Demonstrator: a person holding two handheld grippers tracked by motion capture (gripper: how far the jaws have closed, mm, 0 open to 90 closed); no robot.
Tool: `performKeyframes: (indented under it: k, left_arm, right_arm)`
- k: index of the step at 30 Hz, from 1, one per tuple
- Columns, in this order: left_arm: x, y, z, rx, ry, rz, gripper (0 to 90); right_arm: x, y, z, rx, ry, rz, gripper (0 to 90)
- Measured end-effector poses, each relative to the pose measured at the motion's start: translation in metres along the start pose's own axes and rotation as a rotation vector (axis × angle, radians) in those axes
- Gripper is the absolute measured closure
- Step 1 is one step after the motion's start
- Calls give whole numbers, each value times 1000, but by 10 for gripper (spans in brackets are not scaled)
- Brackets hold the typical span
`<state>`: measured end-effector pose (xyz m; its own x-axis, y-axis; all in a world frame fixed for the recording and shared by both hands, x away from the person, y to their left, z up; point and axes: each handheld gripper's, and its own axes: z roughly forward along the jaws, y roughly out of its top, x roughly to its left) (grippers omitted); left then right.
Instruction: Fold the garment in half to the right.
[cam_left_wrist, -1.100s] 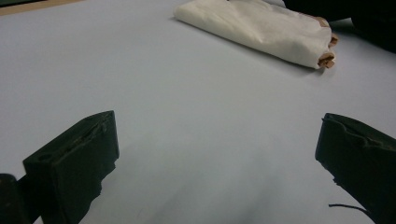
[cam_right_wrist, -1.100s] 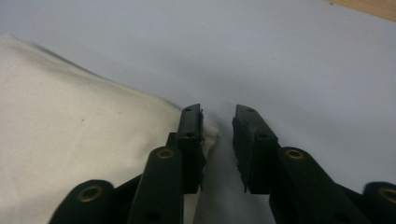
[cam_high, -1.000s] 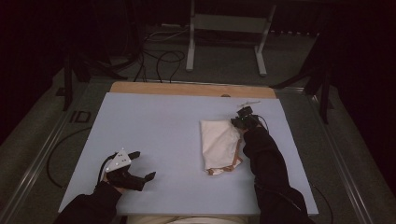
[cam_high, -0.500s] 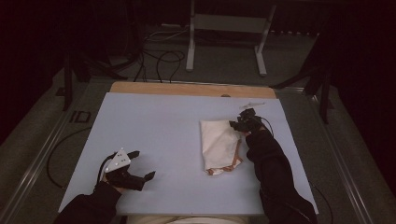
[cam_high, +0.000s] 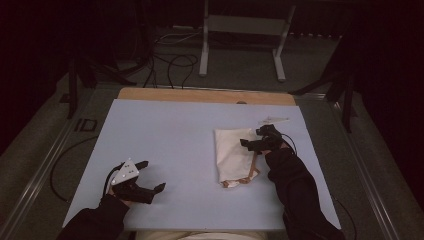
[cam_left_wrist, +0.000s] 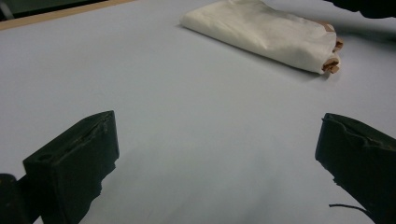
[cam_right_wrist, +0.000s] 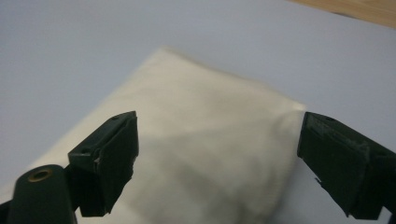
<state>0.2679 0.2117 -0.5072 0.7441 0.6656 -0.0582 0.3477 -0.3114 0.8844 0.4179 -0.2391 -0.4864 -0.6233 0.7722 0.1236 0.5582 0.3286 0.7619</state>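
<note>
A folded cream cloth (cam_high: 235, 156) lies flat on the pale counter (cam_high: 165, 130), right of its middle, a brown strap end poking from the cloth's near edge. The right hand-held gripper (cam_high: 252, 141) hovers just over the cloth's right edge; its jaws have just been opening and stand wide apart, gripping nothing, the cloth below them. The left hand-held gripper (cam_high: 150, 176) sits well left of the cloth, near the counter's front edge, jaws apart and empty.
</note>
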Motion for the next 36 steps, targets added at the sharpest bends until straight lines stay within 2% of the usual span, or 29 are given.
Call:
performKeyframes:
  k: [3, 9, 15, 20, 25, 36]
  left_arm:
    - [0, 0, 0, -1, 0, -2, 3]
    - [3, 1, -3, 7, -11, -5, 3]
    - [5, 0, -5, 31, -48, 2, 2]
    - [5, 0, -6, 41, -67, 23, 2]
    - [4, 0, -7, 51, -66, 34, 2]
    - [7, -1, -15, 31, -42, 26, 2]
  right_arm:
    - [6, -1, -3, -14, 39, -39, 128]
    - [16, -1, -10, -26, 74, -63, 123]
    - [25, 0, -20, -35, 85, -96, 124]
    - [32, -5, -29, -44, 96, -114, 124]
    - [38, -11, -36, -55, 101, -116, 124]
    - [43, -29, -52, -65, 96, -126, 124]
